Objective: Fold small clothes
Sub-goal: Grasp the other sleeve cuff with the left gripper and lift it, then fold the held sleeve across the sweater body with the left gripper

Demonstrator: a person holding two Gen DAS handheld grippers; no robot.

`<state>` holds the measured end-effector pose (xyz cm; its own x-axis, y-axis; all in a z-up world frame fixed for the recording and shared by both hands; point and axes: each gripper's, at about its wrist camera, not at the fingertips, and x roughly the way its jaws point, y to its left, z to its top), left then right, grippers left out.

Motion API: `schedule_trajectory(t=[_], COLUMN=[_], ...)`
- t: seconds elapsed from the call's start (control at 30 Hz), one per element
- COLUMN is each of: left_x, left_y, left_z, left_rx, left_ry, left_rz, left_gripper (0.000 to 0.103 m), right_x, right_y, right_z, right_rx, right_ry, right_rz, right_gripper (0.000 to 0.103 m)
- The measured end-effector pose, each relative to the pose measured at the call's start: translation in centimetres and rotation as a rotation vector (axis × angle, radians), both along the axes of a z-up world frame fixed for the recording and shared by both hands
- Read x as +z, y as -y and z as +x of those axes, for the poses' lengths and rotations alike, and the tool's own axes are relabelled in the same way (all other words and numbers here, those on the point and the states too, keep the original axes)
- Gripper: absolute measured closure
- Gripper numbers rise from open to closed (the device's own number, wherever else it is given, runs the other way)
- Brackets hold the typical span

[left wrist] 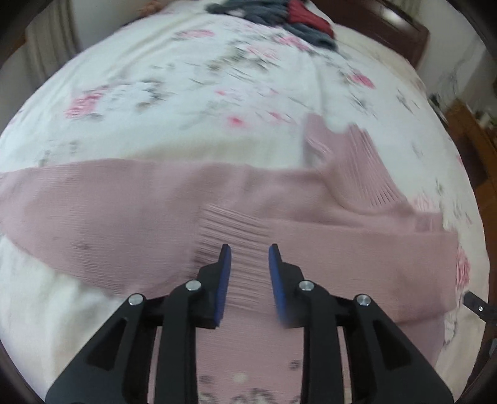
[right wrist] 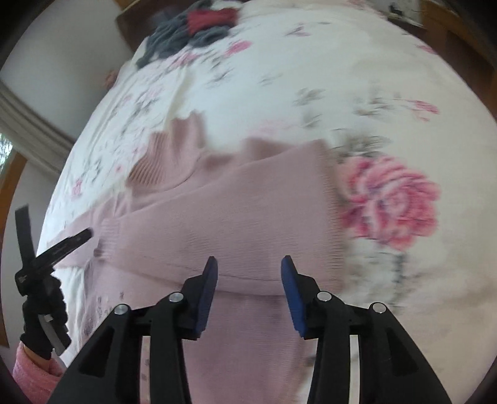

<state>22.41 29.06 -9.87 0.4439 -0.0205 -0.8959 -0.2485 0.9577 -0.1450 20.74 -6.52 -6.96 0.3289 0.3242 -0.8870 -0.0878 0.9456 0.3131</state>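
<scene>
1. My left tongs stood partly open with nothing between the blue pads; the ribbed cuff of a pink sweater sleeve lay just under and ahead of the tips.
2. My right tongs gaped a little wider, also empty, hovering over the folded-in sleeve.
3. The pink knit sweater lay spread on the floral bedspread, body running to the left of the left tongs, turtleneck collar ahead and to their right.
4. I judged the sleeves were folded across and the body fold came next: I should bite only the sweater's edge, both sides level, and not snag the bedspread.
5. The knit looked soft and stretchy, so a slow, even lift seemed wise.
6. Far ahead sat a grey and red clothes pile, well apart.
7. Both views were blurred; whether the tips touched fabric, I couldn't tell.
</scene>
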Motion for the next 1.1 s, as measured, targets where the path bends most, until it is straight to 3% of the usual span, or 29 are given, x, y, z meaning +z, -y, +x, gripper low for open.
schedule_trajectory(t=[0.2, 0.27, 0.47, 0.57, 0.6, 0.67, 0.8, 0.9, 1.1], left_x=[-4.8, -5.5, -5.5, -3.3, -2.6, -1.3, -0.3, -0.7, -1.5], left_y=[2.1, 2.0, 1.5, -0.2, -0.8, -3.4, -11.8, -19.3, -31.3], left_z=[0.7, 0.4, 0.2, -1.0, -1.4, -3.1, -7.4, -10.3, -15.4], left_rx=[-0.032, -0.034, -0.045, -0.027, -0.021, 0.015, 0.174, 0.325, 0.594], left_ry=[-0.118, -0.113, -0.104, -0.074, -0.057, -0.029, -0.014, -0.038, -0.003], left_rz=[0.032, 0.039, 0.022, -0.015, -0.032, -0.067, -0.067, -0.031, -0.134], left_gripper=[0.078, 0.078, 0.078, 0.077, 0.073, 0.066, 0.065, 0.065, 0.065], right_x=[-4.1, -5.3, -6.1, -4.4, -3.5, -2.0, -0.1, -0.2, -1.8], right_y=[-2.6, -2.6, -2.3, -2.5, -2.7, -3.3, -5.0, -6.9, -9.0], right_z=[0.5, 0.6, 0.6, 0.3, -0.1, -0.8, -2.2, -2.6, -2.8], right_rx=[0.008, 0.004, 0.002, -0.001, 0.008, 0.034, 0.105, 0.143, 0.162], right_ry=[-0.09, -0.103, -0.108, -0.09, -0.07, -0.037, -0.008, -0.012, -0.045], right_rz=[-0.04, -0.04, -0.027, -0.009, 0.004, 0.018, 0.037, 0.049, 0.028], right_gripper=[0.06, 0.061, 0.061, 0.059, 0.057, 0.052, 0.051, 0.051, 0.05])
